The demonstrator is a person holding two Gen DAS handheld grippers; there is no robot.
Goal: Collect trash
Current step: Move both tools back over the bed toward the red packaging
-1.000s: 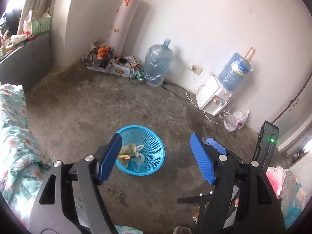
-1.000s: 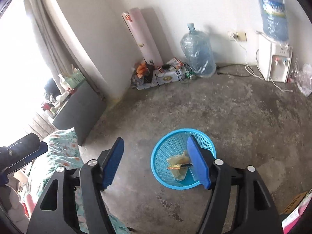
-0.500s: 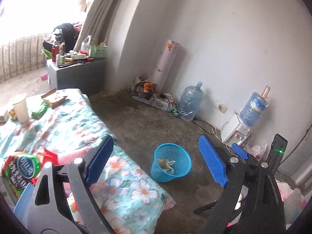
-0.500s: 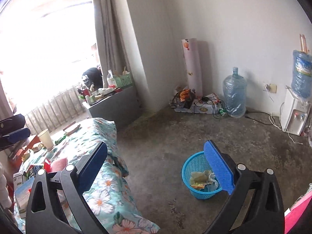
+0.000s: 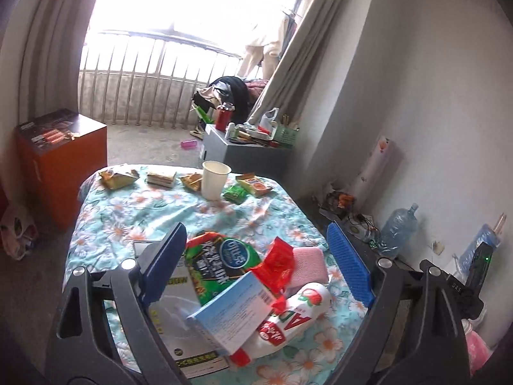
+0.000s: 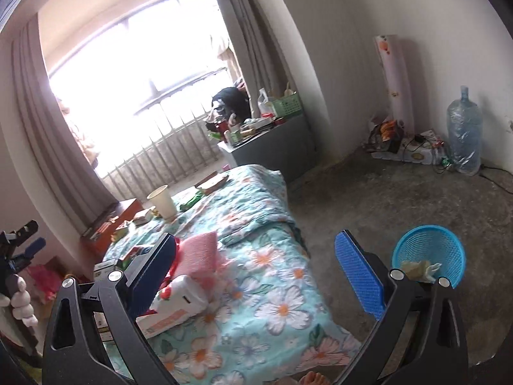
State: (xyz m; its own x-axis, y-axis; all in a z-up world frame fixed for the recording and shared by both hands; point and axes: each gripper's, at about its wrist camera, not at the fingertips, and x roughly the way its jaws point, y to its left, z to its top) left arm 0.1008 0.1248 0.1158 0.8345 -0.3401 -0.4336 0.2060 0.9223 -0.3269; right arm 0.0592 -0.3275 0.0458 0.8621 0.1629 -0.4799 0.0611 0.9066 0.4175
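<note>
While poised over the floral bedspread (image 5: 134,211), both hand-held grippers, left (image 5: 256,266) and right (image 6: 253,272), spread wide, empty.

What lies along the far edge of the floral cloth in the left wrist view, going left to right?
Yellow wrapper → flat packet → brown wrapper → paper cup → green packet → orange packet.
</note>
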